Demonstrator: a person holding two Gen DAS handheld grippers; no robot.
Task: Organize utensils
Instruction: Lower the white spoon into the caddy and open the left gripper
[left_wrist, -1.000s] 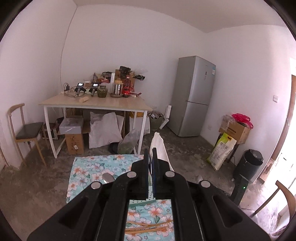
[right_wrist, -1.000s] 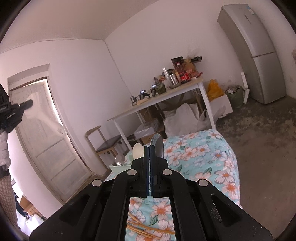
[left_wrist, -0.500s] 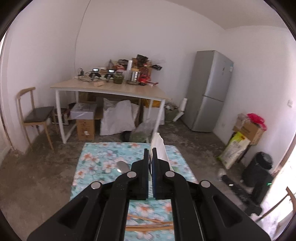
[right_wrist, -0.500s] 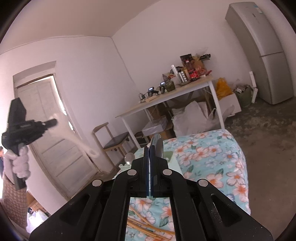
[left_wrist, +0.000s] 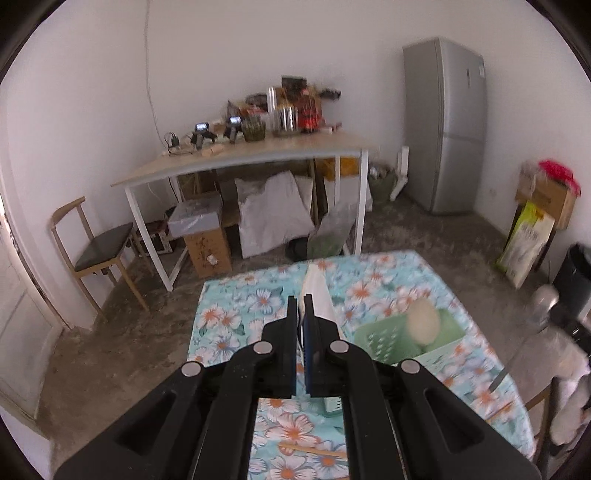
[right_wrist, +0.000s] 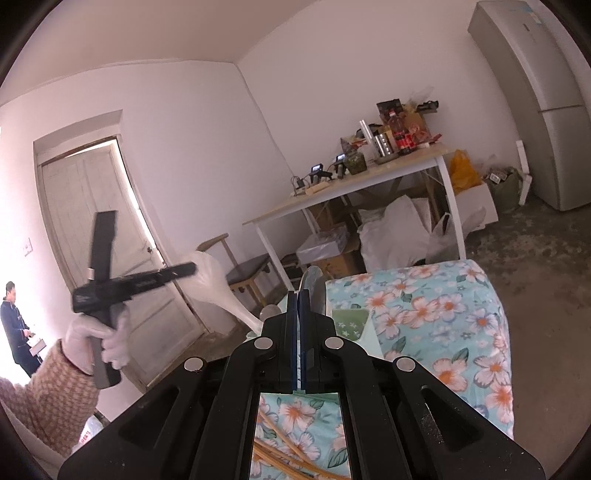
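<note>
My left gripper (left_wrist: 301, 306) is shut on a white spoon (left_wrist: 317, 291) that sticks out ahead of it over the floral tablecloth (left_wrist: 251, 295). To its right stands a green basket (left_wrist: 384, 343) with a cream spoon (left_wrist: 424, 325) in it. My right gripper (right_wrist: 298, 295) is shut on a metal spoon (right_wrist: 314, 290), whose bowl stands up just past the fingertips. In the right wrist view the left gripper (right_wrist: 190, 268) hangs at the left in a white-gloved hand (right_wrist: 99, 339), with the white spoon (right_wrist: 221, 291) slanting down toward the green basket (right_wrist: 351, 319). Wooden chopsticks (right_wrist: 288, 458) lie under the right gripper.
Behind the floral table stands a wooden table (left_wrist: 258, 155) loaded with bottles and jars, boxes and bags beneath it. A chair (left_wrist: 99, 251) is at the left, a grey fridge (left_wrist: 443, 125) at the right. A person (right_wrist: 14, 325) stands in the doorway.
The left gripper has come down and forward over the floral table, and the green basket is now in its view. It has also entered the right wrist view. The right gripper shifted slightly.
</note>
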